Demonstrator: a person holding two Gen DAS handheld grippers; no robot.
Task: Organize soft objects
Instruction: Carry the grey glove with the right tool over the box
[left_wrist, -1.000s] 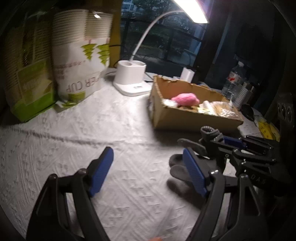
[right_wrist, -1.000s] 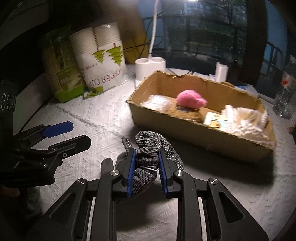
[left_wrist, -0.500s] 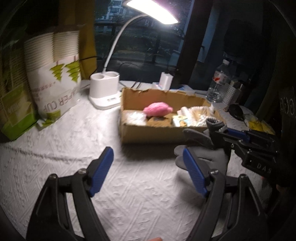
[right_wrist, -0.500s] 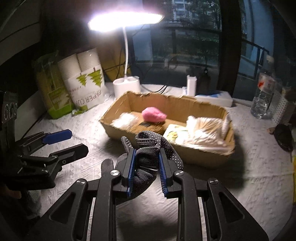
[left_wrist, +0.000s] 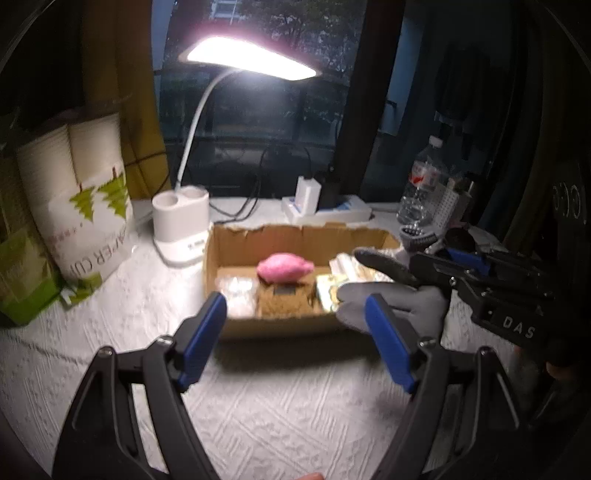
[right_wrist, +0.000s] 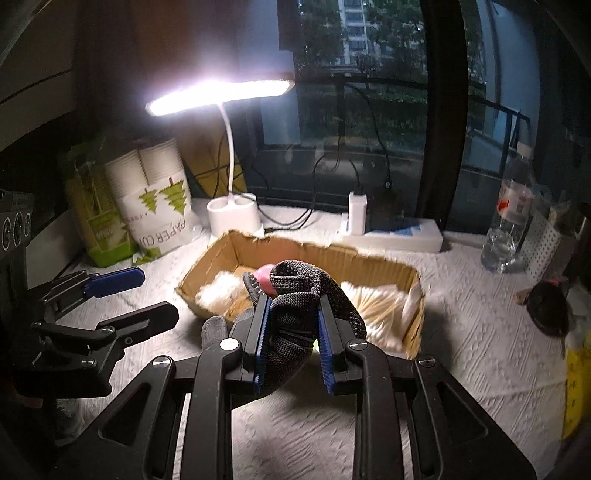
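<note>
Right gripper (right_wrist: 291, 332) pinches the glove (right_wrist: 303, 295) above the box (right_wrist: 384, 264), likely for dropping in; left gripper (left_wrist: 295, 339) gapes empty beside.

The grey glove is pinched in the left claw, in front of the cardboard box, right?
Not the left: the right claw pinches the grey glove, as the right wrist view shows. The left claw is open, holding nothing. The cardboard box is indeed behind it.

I see bare tablecloth (left_wrist: 280, 417) along the near table edge; the cardboard box (right_wrist: 369, 258) blocks the middle, with the desk lamp (right_wrist: 232, 218) and paper-cup bag (right_wrist: 159, 214) behind.
</note>
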